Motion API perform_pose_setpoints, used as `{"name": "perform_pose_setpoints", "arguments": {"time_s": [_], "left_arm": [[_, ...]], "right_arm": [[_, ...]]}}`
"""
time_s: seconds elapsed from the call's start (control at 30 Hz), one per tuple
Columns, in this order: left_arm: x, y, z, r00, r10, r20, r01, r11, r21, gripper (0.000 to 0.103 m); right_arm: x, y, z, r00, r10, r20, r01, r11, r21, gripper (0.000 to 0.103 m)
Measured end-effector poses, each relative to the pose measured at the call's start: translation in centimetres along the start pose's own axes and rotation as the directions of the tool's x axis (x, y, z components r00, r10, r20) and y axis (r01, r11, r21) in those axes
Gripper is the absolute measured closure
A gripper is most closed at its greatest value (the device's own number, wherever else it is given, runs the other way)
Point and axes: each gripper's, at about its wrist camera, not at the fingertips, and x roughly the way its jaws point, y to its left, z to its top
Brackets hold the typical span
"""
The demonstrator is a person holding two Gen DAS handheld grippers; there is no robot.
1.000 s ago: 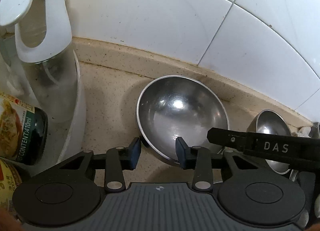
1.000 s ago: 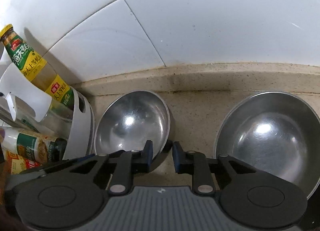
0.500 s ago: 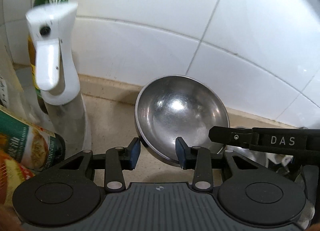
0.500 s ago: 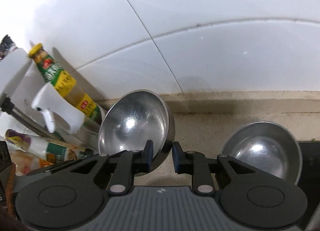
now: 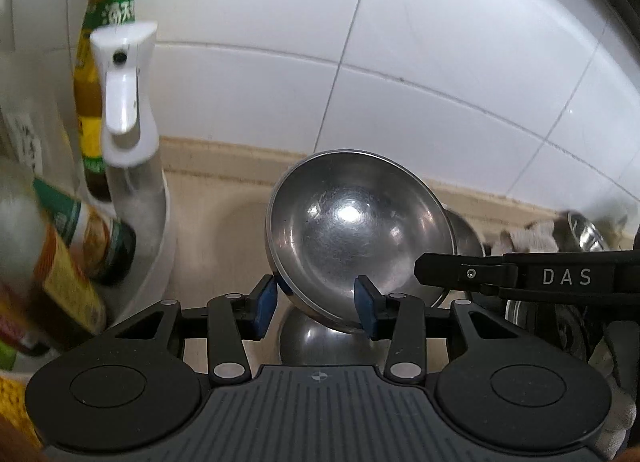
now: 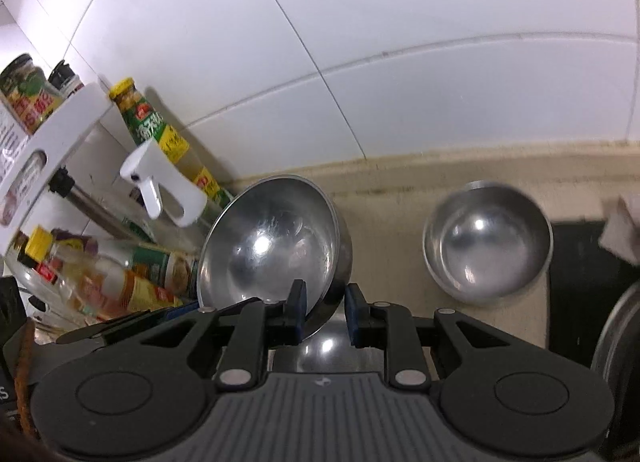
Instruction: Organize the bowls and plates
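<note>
Bowl, steel, tilted and lifted off the desk: rim pinched at six o'clock by right gripper; left gripper fingers spread, just widening (bowl between, unclamped). Risk: single-edge grip may slip, dropping the bowl onto the bowl at three o'clock.

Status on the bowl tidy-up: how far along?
Done: nothing clearly nested yet. In hand: one tilted steel bowl, right gripper shut on its rim; left gripper straddles the rim, jaws just opening. Left: the smaller bowl sits alone on the counter.
</note>
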Motion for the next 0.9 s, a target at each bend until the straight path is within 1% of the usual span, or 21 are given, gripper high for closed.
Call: {"name": "perform_pose_setpoints", "arguments": {"time_s": [0.17,0.33,0.57,0.67,0.77,0.9], "left_arm": [[0.7,0.5,-1.4,0.999,-0.007,-0.031,0.007,1.0,-0.004,0.053],[2.0,1.2,-1.9,0.998,-0.001,-0.065,0.001,1.0,-0.002,0.053],[2.8,1.9,-2.3,0.995,-0.019,-0.093,0.018,1.0,-0.005,0.053],[2.8,2.2,-2.3,0.995,-0.035,-0.094,0.034,0.999,-0.014,0.054],[2.7,2.6,-2.2,0.994,-0.043,-0.097,0.041,0.999,-0.021,0.054],[2.2,2.9,-2.1,0.995,-0.034,-0.091,0.032,0.999,-0.023,0.054]], "right_arm": [[0.6,-0.3,-2.0,0.999,-0.016,-0.028,0.017,0.999,0.029,0.084],[2.0,-0.8,-3.5,0.998,-0.029,-0.057,0.032,0.998,0.048,0.084],[3.3,-1.0,-4.3,0.994,-0.06,-0.089,0.063,0.998,0.032,0.084],[3.8,-0.9,-4.6,0.991,-0.067,-0.112,0.069,0.997,0.017,0.083],[3.7,-0.5,-4.8,0.991,-0.081,-0.105,0.081,0.997,-0.011,0.082],[3.1,-0.2,-4.7,0.992,-0.097,-0.084,0.095,0.995,-0.024,0.077]]}}
